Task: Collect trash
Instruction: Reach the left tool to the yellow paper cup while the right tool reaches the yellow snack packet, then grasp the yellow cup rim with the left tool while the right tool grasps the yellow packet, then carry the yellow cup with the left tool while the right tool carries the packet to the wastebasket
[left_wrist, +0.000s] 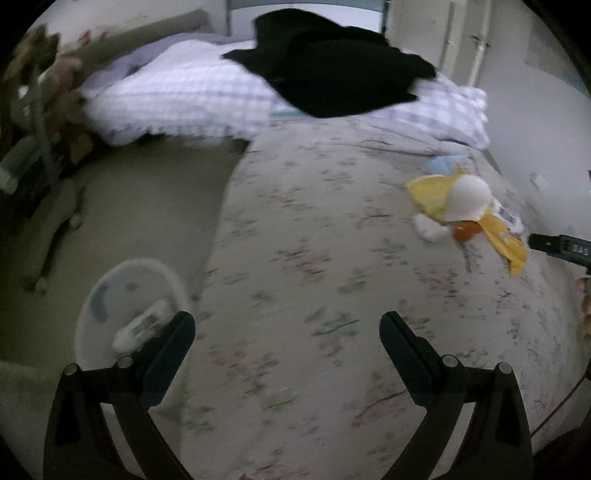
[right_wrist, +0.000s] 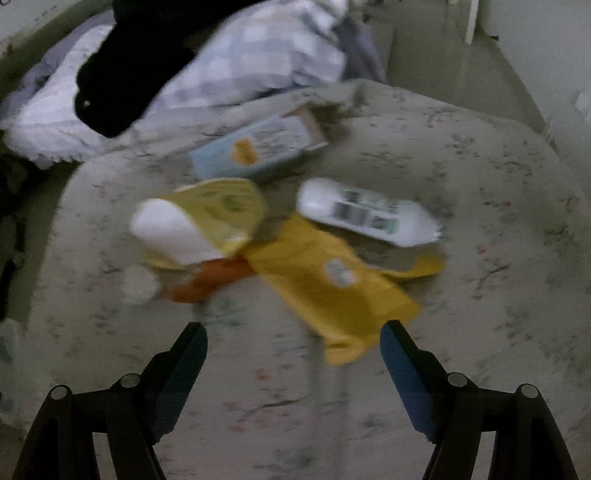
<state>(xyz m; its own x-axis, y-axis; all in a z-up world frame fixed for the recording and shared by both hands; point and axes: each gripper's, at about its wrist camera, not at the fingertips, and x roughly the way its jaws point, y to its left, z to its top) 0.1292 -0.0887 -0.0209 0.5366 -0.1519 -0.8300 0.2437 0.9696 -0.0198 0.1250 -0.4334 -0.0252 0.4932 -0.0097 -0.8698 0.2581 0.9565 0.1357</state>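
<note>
Trash lies in a heap on the floral bedspread (right_wrist: 461, 177): a yellow wrapper (right_wrist: 325, 280), a white cup (right_wrist: 170, 232) in yellow packaging, an orange piece (right_wrist: 207, 280), a white labelled packet (right_wrist: 365, 212) and a light blue box (right_wrist: 258, 146). My right gripper (right_wrist: 293, 354) is open and empty, just short of the yellow wrapper. My left gripper (left_wrist: 287, 339) is open and empty over the bedspread (left_wrist: 314, 258), far left of the heap (left_wrist: 465, 206). The right gripper's tip (left_wrist: 554, 245) shows at the left wrist view's right edge.
A white bin (left_wrist: 129, 306) with a packet inside stands on the floor left of the bed. A checked quilt (left_wrist: 177, 96) and black clothing (left_wrist: 332, 70) lie at the bed's far end. Dark clutter (left_wrist: 33, 140) lines the left wall.
</note>
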